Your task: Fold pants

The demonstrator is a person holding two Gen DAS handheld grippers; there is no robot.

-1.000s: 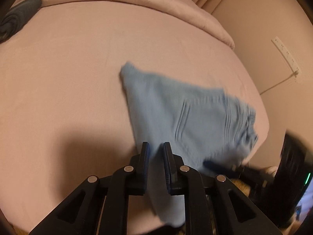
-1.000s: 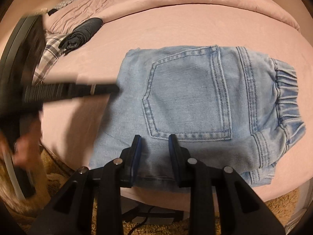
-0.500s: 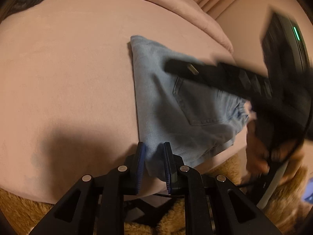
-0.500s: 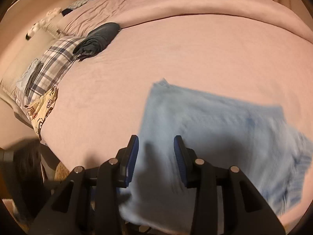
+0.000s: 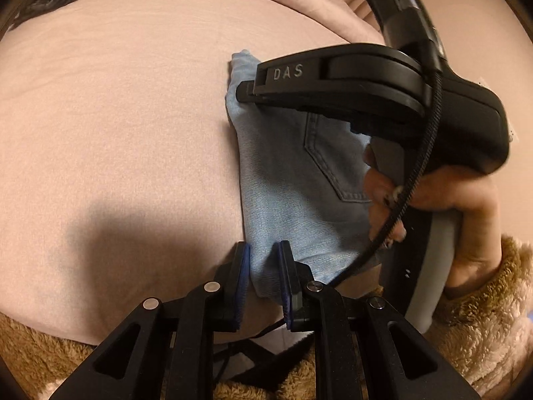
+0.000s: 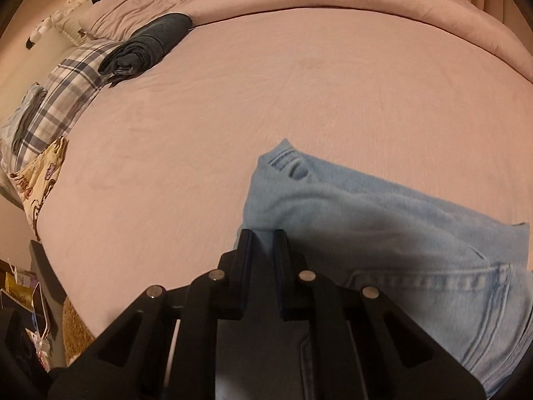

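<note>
Light blue denim pants (image 5: 293, 180) lie folded on the pink bed (image 5: 116, 116), back pocket up. My left gripper (image 5: 263, 266) is closed on the near corner of the pants at the bed's front edge. My right gripper (image 6: 263, 243) is closed on the left fold edge of the pants (image 6: 383, 233), near their far corner. In the left wrist view the right gripper's black body (image 5: 366, 83) reaches across the pants, held by a hand (image 5: 433, 200).
A rolled dark garment (image 6: 150, 43) and a plaid pillow (image 6: 63, 90) lie at the bed's far left, with a patterned cloth (image 6: 40, 180) below them. A bunched pink duvet (image 6: 366, 0) runs along the back. Brown fuzzy carpet (image 5: 40, 350) lies below the bed edge.
My right gripper swung across over the pants and closed on their left edge. My left gripper stayed on the near corner as its view turned and dropped toward the bed edge.
</note>
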